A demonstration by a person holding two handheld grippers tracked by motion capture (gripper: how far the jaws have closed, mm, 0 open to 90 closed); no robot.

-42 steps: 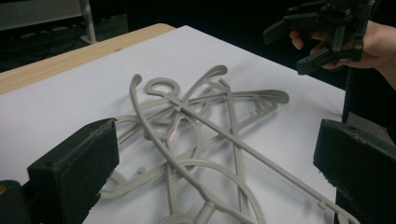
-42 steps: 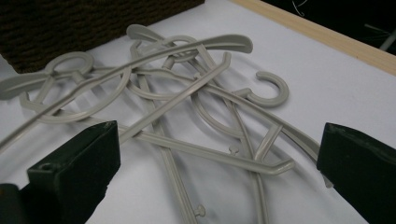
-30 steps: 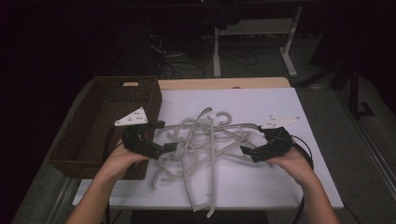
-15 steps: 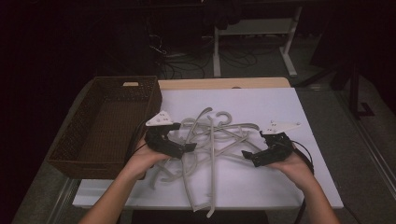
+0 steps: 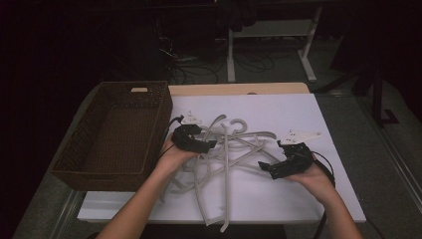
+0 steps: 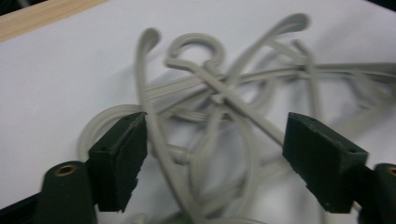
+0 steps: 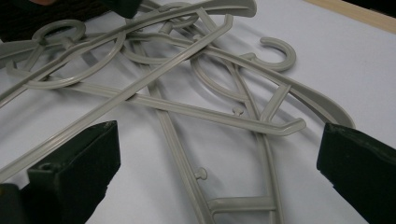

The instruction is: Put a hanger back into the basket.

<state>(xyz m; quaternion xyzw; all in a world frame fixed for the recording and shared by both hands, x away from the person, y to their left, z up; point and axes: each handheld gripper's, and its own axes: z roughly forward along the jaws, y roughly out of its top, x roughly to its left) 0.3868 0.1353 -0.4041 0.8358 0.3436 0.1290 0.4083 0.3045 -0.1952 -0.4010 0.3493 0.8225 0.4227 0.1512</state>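
Hangers [image 5: 226, 154] tangled at frame centre on counter [image 5: 328, 109], basket [image 5: 114, 132] at left. Left gripper [image 5: 209, 145] jaws just narrowing, straddling strands, gripping none; right gripper [image 5: 266, 169] jaws wide. Risk: interlocked hooks drag whole heap.

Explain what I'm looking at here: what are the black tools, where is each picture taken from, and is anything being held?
A person holds a hand-held two-jaw gripper in each hand. The high view looks down on the white table; the other two views come from cameras riding on each gripper, looking along its black jaws. A tangled pile of grey plastic hangers lies mid-table, with a brown wicker basket beside it. The left gripper is over the pile, its jaws just closing around hanger bars without pressing on them yet. The right gripper waits open at the pile's other edge. Nothing is held.
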